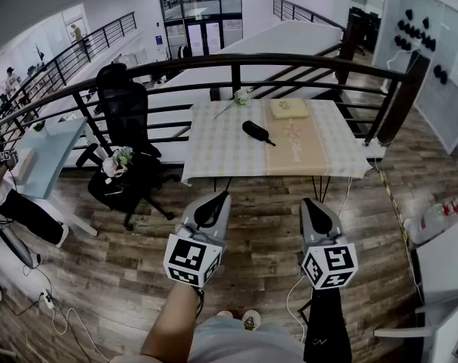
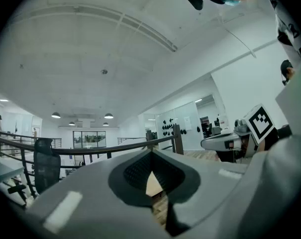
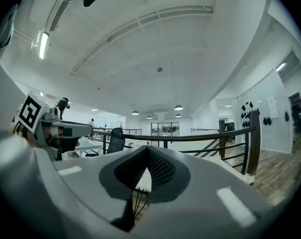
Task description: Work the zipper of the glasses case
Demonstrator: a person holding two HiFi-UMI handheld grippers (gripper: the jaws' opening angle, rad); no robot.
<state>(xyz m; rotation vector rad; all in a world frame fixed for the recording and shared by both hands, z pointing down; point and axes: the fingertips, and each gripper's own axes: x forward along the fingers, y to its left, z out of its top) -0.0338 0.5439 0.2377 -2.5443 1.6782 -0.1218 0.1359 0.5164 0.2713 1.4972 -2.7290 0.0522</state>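
While two closed grippers (image 1: 219, 196) (image 1: 309, 202) hover, one case (image 1: 256, 131) rests.

Case (image 1: 256, 131): black, oblong, lying flat and slantwise on the table (image 1: 213, 157), upper centre of frame; zipper too small to read.

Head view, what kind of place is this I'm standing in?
Probably an open-plan office or lab, perhaps on a mezzanine. A curved dark railing runs across the room, a black office chair stands beside it, and a cloth-covered table holds the glasses case.
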